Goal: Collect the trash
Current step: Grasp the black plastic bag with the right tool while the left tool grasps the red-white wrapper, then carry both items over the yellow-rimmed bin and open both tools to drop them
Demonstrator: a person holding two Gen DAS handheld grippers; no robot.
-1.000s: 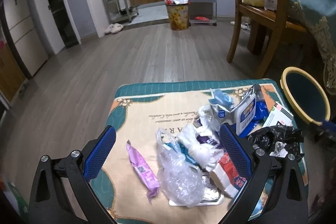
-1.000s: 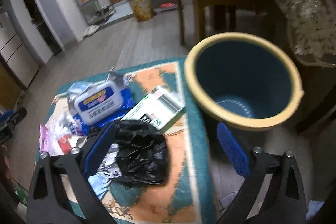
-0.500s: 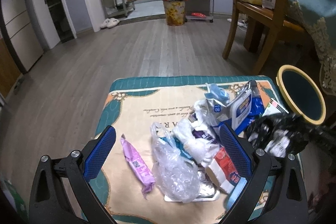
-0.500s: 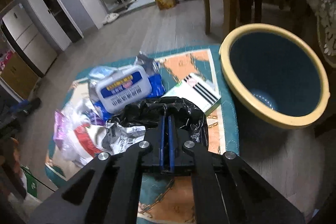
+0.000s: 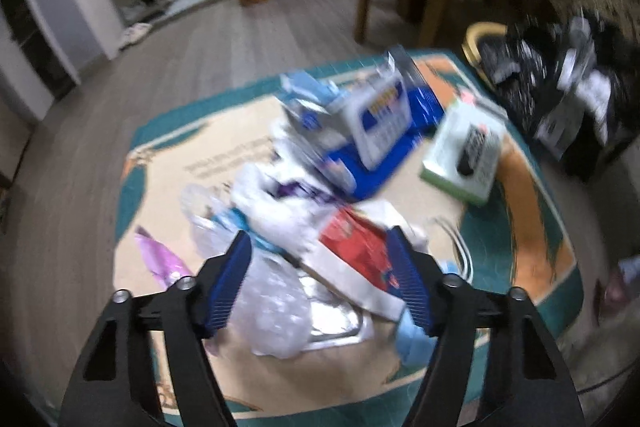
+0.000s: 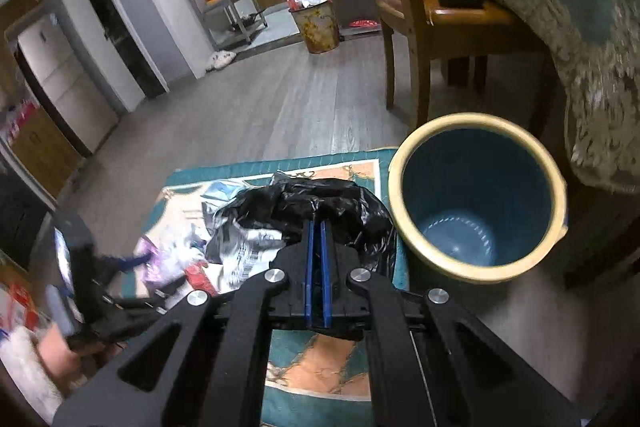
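Black plastic bag [image 6: 304, 207] pinched between the pressed-together blue pads of the right gripper [image 6: 316, 227], lifted just left of the yellow-rimmed blue bin [image 6: 404, 227]. Left gripper [image 5: 320, 259] spread wide, holding nothing, above the trash pile: red-white wrapper [image 5: 356, 251], clear bag [image 5: 276, 311], purple wrapper [image 5: 160, 263] on its left. Mat [image 5: 532, 247] underneath.

Crinkled glossy plastic bag [image 6: 320, 203]; wood-plank floor [image 6: 304, 115].
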